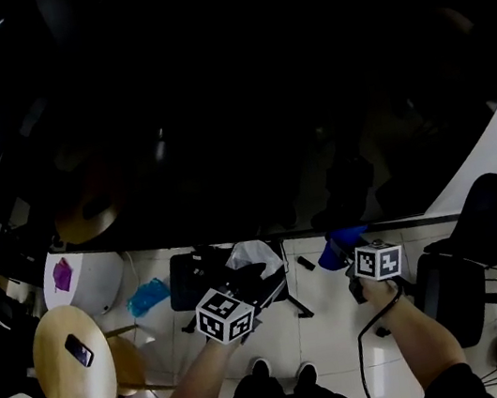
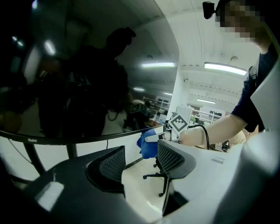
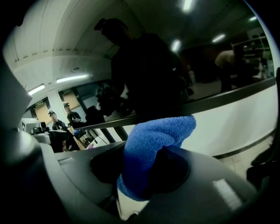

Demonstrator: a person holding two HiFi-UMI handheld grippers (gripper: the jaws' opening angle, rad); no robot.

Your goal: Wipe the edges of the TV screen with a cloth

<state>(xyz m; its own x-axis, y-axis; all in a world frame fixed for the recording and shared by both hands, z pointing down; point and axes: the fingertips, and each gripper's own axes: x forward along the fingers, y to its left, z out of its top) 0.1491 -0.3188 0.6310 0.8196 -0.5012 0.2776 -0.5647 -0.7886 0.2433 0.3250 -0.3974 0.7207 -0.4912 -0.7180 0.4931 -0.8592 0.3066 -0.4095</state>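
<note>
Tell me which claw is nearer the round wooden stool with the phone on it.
Left. The left claw hangs open to the right of the stool; the right claw, shut on the blue cloth, is farther right, under the TV.

Dim, screen-darkened frames with a heavy fisheye bend

In the head view we see the TV screen (image 1: pixel 241 99) fill most of the frame in near-black, with faint light streaks at its upper corners, while the pale floor (image 1: pixel 324 328) below is evenly lit and sharp. In the left gripper view we get white glare from the ceiling light strips (image 2: pixel 223 68), dimly mirrored in the screen, and the left tool (image 2: pixel 140 164) looks soft up close. In the right gripper view the blue cloth (image 3: pixel 153 144) is crisp against shadowed surroundings. Straight edges bow toward every frame's rim.
</note>
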